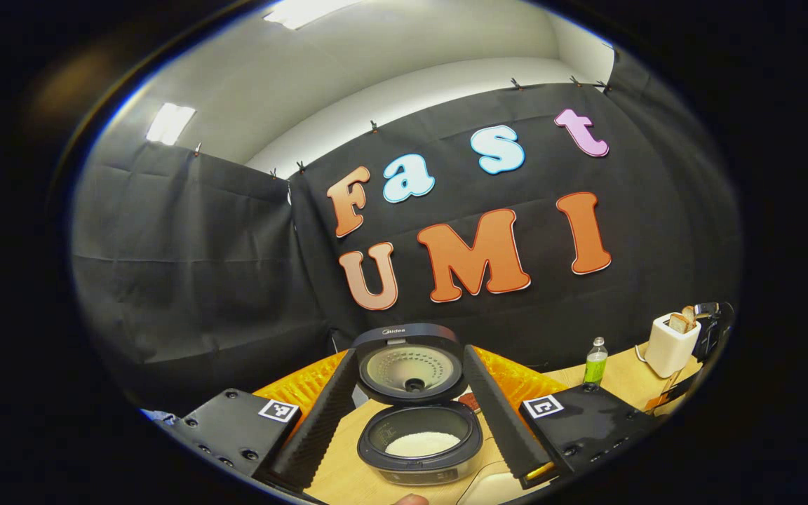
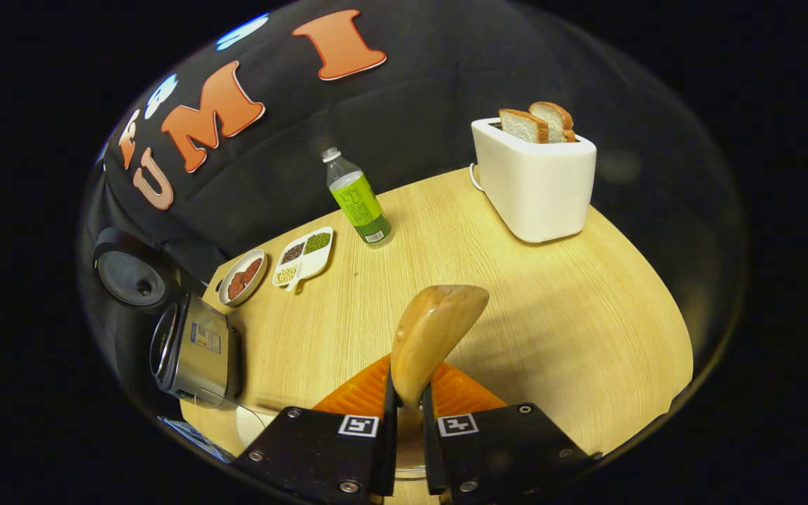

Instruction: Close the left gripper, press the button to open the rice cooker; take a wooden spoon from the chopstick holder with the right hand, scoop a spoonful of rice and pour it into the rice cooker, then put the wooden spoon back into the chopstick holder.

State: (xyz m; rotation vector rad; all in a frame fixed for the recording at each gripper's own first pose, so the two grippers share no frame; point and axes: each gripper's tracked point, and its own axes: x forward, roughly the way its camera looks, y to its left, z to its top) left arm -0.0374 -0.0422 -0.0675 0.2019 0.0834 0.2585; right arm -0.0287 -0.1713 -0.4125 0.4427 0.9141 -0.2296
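The right gripper (image 2: 404, 414) pinches a smooth wooden spoon (image 2: 432, 337); the left gripper's (image 1: 411, 435) ribbed fingers (image 1: 499, 414) spread around the open rice cooker (image 1: 418, 435).

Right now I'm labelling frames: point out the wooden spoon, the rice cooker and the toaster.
wooden spoon (image 2: 435, 330), right gripper view, back of bowl.
rice cooker (image 1: 418, 442), left gripper view, front rim.
toaster (image 2: 537, 189), right gripper view, front wall.

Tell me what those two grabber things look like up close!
Each is a two-finger clamp. The left gripper has long, straight fingers with ribbed inner faces, set on flat black blocks with round screws. Each block wears a small black-and-white square marker. The right gripper has the same black screwed blocks and square markers, with orange ridged panels beside its fingers.
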